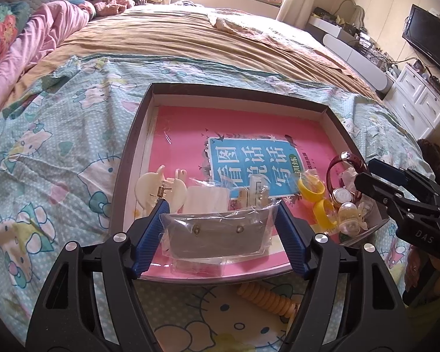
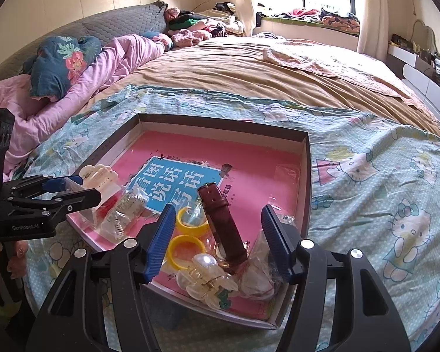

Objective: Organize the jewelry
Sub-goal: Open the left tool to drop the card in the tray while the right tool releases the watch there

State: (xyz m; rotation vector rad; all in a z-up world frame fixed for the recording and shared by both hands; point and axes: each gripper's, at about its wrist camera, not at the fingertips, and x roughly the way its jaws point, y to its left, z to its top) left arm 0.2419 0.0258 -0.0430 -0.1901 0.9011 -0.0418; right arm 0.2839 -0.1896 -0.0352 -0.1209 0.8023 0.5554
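A dark shallow box tray (image 1: 237, 91) lined with a pink book lies on the bed. My left gripper (image 1: 223, 205) is shut on a clear bag holding a grey earring card (image 1: 217, 234), low over the tray's near edge; the bag bows between the blue pads. My right gripper (image 2: 218, 208) stands open around an upright brown watch strap (image 2: 223, 226), pads apart from it. Two yellow rings (image 2: 190, 220) and a pearl hair clip (image 2: 205, 275) lie under it. The right view shows the left gripper (image 2: 58, 193) from the side.
A cream hair claw (image 1: 152, 187) and small packets (image 1: 205, 199) sit in the tray's left part. An orange spiral hair tie (image 1: 267, 296) lies on the cartoon-cat bedsheet (image 1: 58, 146) outside the tray. Pink bedding (image 2: 117, 58) and pillows lie far left; white drawers (image 1: 419, 96) stand at the right.
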